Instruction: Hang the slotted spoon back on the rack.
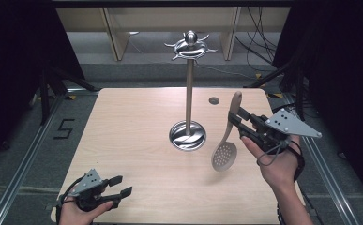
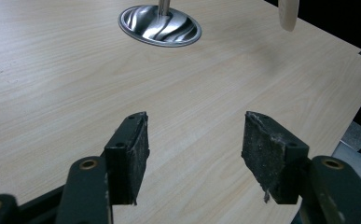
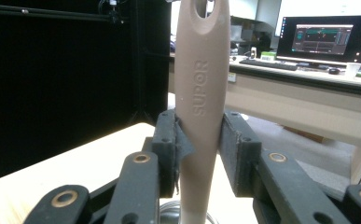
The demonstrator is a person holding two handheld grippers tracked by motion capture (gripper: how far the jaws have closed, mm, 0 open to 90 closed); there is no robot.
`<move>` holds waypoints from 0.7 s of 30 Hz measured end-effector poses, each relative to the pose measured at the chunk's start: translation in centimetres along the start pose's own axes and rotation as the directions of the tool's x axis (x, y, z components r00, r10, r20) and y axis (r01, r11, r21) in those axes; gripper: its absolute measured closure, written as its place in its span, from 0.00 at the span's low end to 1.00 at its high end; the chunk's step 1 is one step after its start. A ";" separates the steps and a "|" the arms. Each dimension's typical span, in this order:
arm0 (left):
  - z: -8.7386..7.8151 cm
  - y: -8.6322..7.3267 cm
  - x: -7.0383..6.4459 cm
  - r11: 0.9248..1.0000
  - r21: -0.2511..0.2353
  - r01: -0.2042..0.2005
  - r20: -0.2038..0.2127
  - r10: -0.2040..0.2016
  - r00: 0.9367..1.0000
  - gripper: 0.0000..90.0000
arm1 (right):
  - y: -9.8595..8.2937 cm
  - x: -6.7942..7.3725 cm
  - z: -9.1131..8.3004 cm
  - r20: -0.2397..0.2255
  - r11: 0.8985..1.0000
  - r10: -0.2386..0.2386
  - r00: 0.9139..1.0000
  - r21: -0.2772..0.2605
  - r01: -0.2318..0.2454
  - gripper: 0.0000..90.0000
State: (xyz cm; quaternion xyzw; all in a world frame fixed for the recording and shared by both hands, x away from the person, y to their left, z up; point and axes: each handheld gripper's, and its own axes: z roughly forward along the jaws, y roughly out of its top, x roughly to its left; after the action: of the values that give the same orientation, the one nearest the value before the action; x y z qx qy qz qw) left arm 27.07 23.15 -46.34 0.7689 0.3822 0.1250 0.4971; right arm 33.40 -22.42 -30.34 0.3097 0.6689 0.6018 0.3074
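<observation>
Right gripper (image 1: 236,117) clamps the beige perforated plastic skimmer (image 1: 226,145) aloft beside the steel hook stand (image 1: 188,89); hanging remains undone; left gripper (image 1: 119,185) rests open, empty

Light wooden table (image 1: 137,140), steel utensil stand (image 1: 187,135) upright near its middle.

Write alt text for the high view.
The right tool holds a beige slotted spoon by its handle above a wooden table, beside a steel hook stand. The left tool rests open near the front edge.
</observation>
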 end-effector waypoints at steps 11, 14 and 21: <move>0.0 0.0 0.0 1.000 -0.001 0.004 -0.001 -0.004 1.000 0.45 | 0.3 0.5 0.7 -0.002 1.000 0.006 1.000 0.005 -0.006 0.77; 0.1 0.0 0.0 1.000 0.000 -0.007 0.000 0.007 1.000 0.45 | 0.4 0.3 1.0 0.000 0.999 -0.036 0.999 -0.017 0.036 0.77; 0.0 0.0 0.0 1.000 -0.002 -0.001 0.000 0.001 1.000 0.45 | 0.6 0.5 1.4 -0.002 1.000 -0.002 1.000 -0.003 0.002 0.77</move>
State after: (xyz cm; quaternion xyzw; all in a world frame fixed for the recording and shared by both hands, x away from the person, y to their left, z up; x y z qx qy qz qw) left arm 27.08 23.10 -46.34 0.7687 0.3818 0.1258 0.4976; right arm 34.16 -21.11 -29.92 0.3080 0.6686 0.6029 0.3075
